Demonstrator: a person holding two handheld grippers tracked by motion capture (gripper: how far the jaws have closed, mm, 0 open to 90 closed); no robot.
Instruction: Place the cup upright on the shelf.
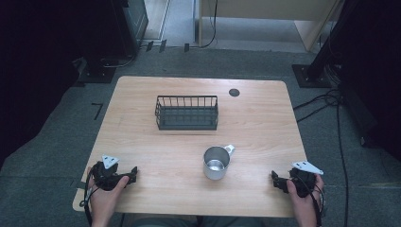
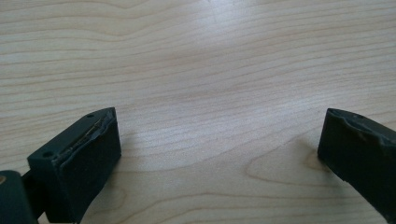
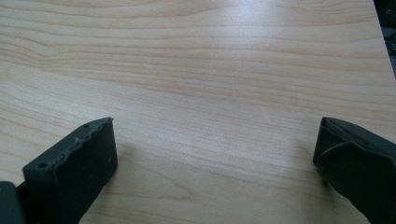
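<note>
- Light wooden table with rounded corners: we log it as the base surface; a small round dark disc sits on it toward 1 o'clock from centre.
- Shiny metal mug with a side handle: upright, mouth up, at about 5 o'clock from the table's centre, handle pointing to 1 o'clock; it lies between the two grippers, apart from both.
- Dark wire basket, rectangular: at 12 o'clock from the mug, well apart from it; its inside looks empty, though we cannot be sure at this size.
- Left gripper: held in a hand at the table's 7 o'clock corner; in the left gripper view its jaws stand wide apart over bare wood, holding nothing.
- Right gripper: at the 5 o'clock corner; jaws likewise spread wide, nothing between them.
</note>
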